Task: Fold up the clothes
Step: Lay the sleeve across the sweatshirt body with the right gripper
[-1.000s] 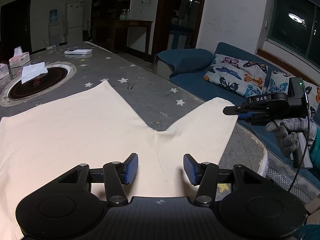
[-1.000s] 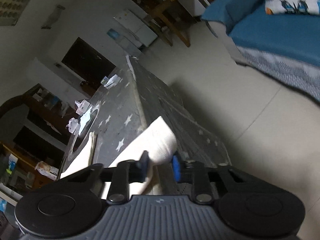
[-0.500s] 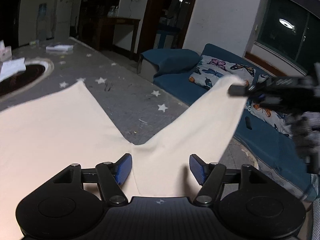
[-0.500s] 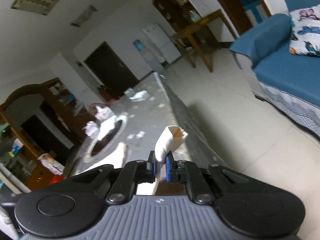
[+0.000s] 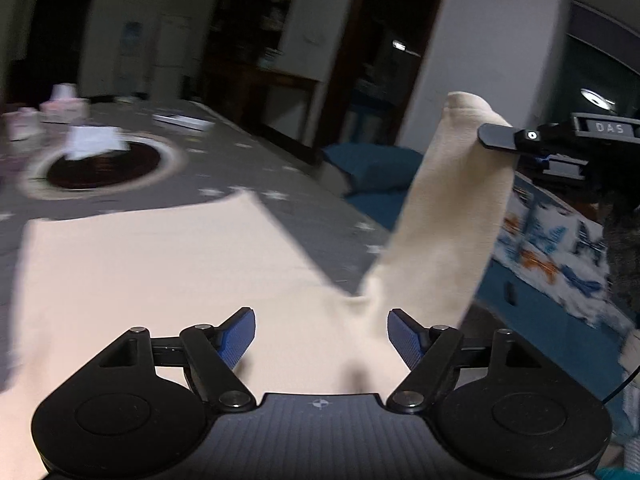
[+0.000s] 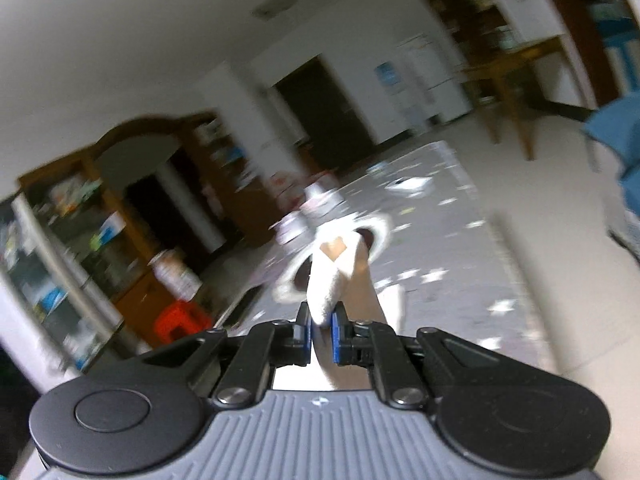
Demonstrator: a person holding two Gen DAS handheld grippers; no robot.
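Dim living room, grey star-print desk (image 5: 248, 160) in the middle. Left gripper (image 5: 321, 338) has just been opening, jaws wide over the cream garment (image 5: 160, 264), gripping nothing. Right gripper (image 6: 321, 334) is pinched tight on one sleeve (image 5: 452, 208), held up off the desk. Blue sofa (image 5: 376, 168) beyond.

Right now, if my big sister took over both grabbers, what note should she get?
Right gripper: jaws shut on the end of one cream garment leg, held up in the air off the table.
Left gripper: jaws have just been opening and press on nothing; cloth lies below them at the crotch.
The rest of the garment lies flat on the starry table.
Done: one leg lifted.
Left: probably carry it across onto the other leg, then fold again.
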